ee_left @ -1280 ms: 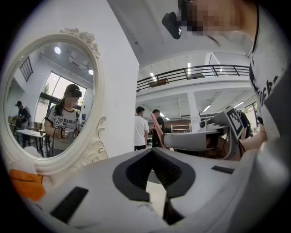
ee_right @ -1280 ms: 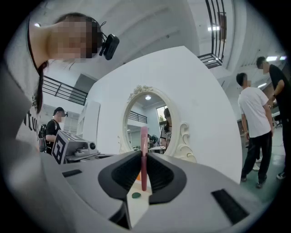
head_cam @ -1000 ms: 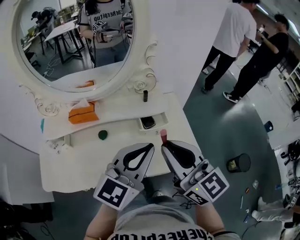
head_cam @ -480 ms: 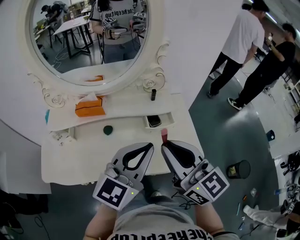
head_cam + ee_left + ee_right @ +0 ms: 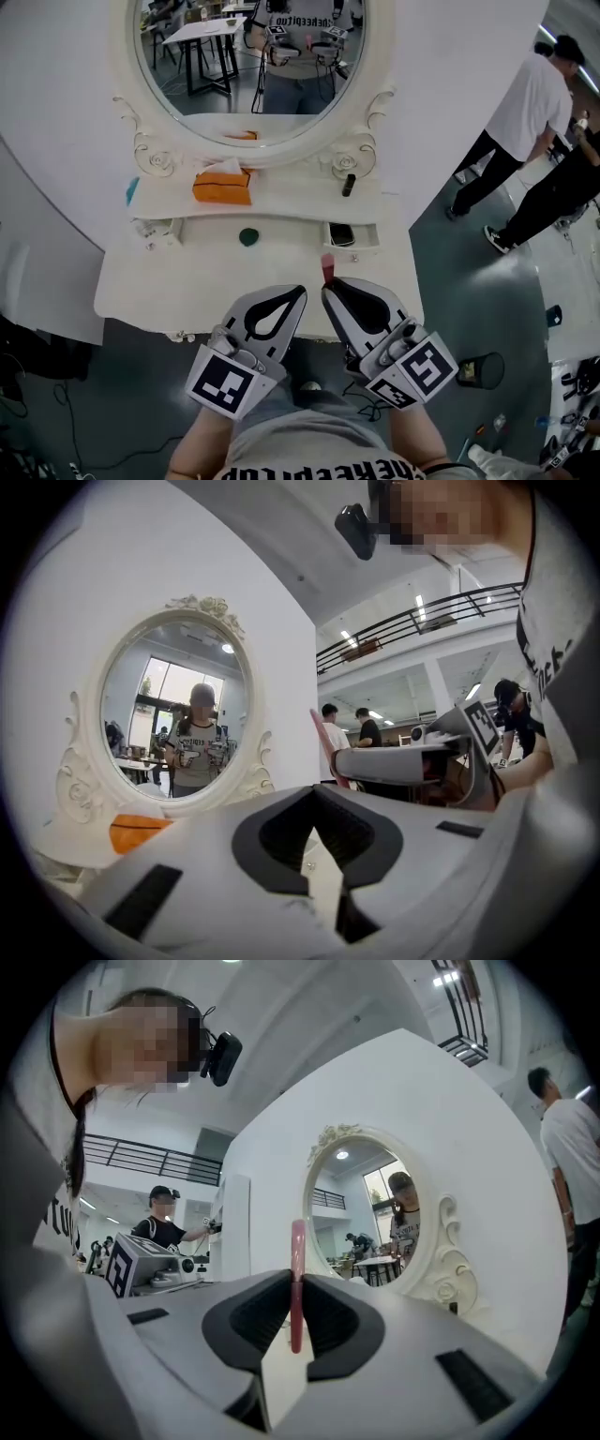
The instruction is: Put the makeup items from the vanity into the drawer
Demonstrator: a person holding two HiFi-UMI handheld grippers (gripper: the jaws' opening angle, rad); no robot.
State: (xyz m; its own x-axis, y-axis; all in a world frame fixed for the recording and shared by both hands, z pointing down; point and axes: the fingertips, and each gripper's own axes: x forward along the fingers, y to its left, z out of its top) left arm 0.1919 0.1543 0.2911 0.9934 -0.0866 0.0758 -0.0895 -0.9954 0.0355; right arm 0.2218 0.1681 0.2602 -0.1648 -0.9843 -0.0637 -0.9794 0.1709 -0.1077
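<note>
- Right gripper (image 5: 295, 1281): the jaws are closed on a slim pink stick (image 5: 297, 1241). Its long axis runs along the jaws and its tip pokes past them toward the vanity.
- Left gripper (image 5: 314, 791): the jaws are closed tip to tip with nothing between them. You hold it just beside the right one, over the near edge of the white vanity top (image 5: 169, 281).
- Key relation: the small open drawer (image 5: 356, 248) lies ahead of your right gripper and a little to its right, under the shelf. The right gripper is the nearer one. Judgement: reach forward and lower the stick tip-first into the opening.
- In the drawer: one dark flat item (image 5: 343, 233).
- Out of the drawer, besides the held stick, there are two items:
  - one dark green round compact (image 5: 248, 237) on the top, left of the drawer;
  - one small dark tube (image 5: 349, 185), upright on the shelf by the mirror's base.
- One orange tissue box (image 5: 223, 186) sits on the shelf; probably not makeup.
- Small pale things (image 5: 150, 228) at the shelf's left end are too small to identify.
</note>
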